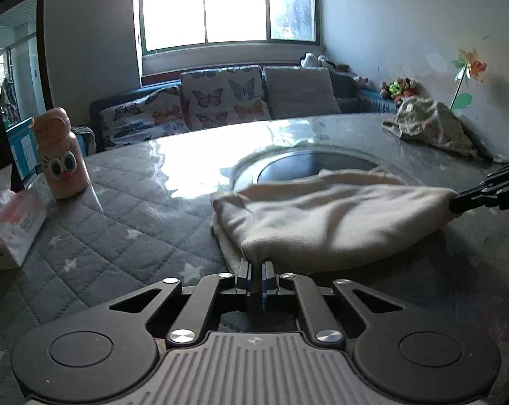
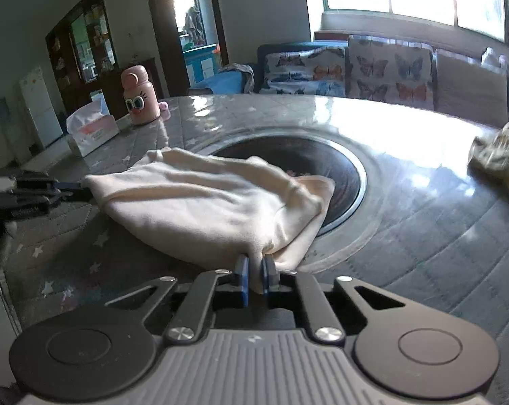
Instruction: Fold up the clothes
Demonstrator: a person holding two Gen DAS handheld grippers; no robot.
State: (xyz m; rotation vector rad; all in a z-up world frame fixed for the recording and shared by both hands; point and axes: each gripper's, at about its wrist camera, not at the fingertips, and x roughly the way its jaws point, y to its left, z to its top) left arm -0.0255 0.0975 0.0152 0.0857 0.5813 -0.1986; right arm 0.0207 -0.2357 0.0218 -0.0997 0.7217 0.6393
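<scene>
Two garments and a few table items, listed largest first:

- Table (image 1: 126, 202): round, under a quilted grey star-print cover with a glossy film; a dark circular recess (image 1: 308, 165) sits at centre frame.
- Cream garment (image 1: 322, 216): middle of the left wrist view, lying partly across the recess edge. It already looks doubled over, so one fold seems done; further folds and final flattening appear to remain.
- Patterned garment (image 1: 430, 128): crumpled heap, upper right of the left wrist view, untouched and probably next.
- Tissue box (image 1: 11, 229): left edge of frame.
- Pink bottle (image 1: 61, 155): upright, just beside the box.
- Left gripper (image 1: 257, 270): low and level at bottom centre, jaws pinched nearly together on a near corner of the cream garment.
- Right gripper (image 2: 256, 270): same low, forward-pointing pose, jaws clamped on the opposite corner; a bit of cloth bunches between the pads. The cloth between the two corners is lifted slightly, though the blur makes that uncertain.
</scene>
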